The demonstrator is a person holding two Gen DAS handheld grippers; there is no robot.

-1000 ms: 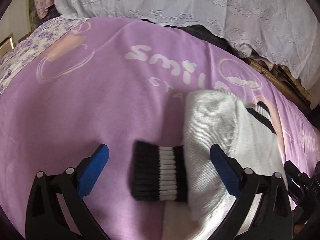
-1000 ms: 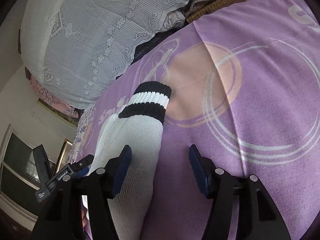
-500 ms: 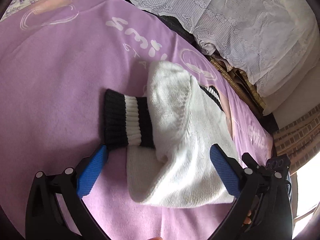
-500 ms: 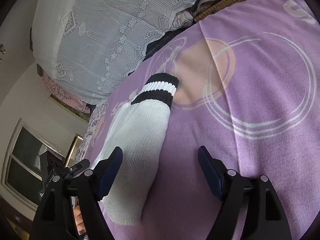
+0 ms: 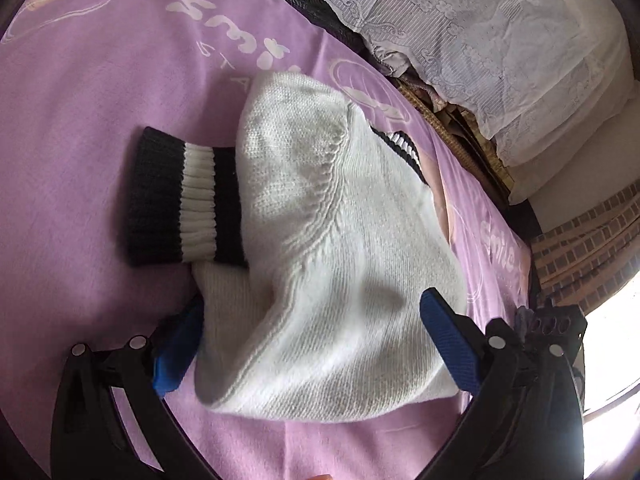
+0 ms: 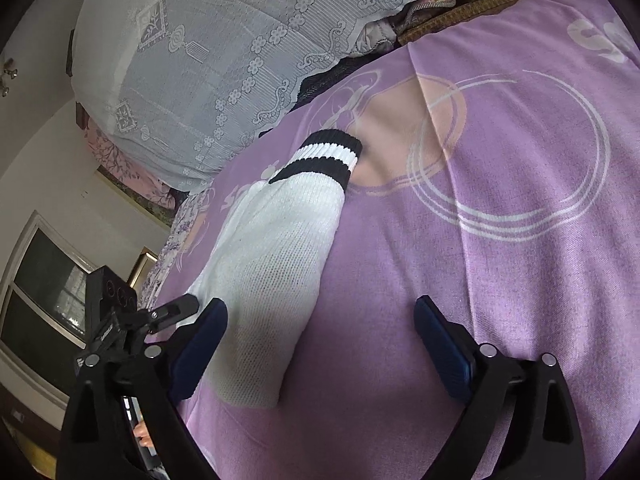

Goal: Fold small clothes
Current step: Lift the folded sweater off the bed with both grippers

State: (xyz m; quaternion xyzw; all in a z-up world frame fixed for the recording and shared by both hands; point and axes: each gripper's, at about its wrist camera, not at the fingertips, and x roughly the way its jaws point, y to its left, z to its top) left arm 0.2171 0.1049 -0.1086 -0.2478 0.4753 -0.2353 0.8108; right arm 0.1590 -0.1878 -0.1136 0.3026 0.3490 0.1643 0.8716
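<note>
A purple blanket (image 5: 80, 168) with white lettering and pale ring prints covers the bed and fills most of both frames. White lace-patterned bedding (image 6: 224, 60) lies along its top edge. A dark window (image 6: 44, 292) occupies the lower left of the right wrist frame.

1. The place is a home bedroom: a bed spread with a purple blanket (image 6: 500, 280) fills the space ahead of both grippers.
2. Beyond the blanket lies piled bedding under a white lace cover (image 6: 240, 52).
3. To the left of the right gripper stand a pale wall and a framed window (image 6: 44, 292).
4. To the right of the left gripper hangs a checked curtain (image 5: 580, 256) beside bright daylight.
</note>
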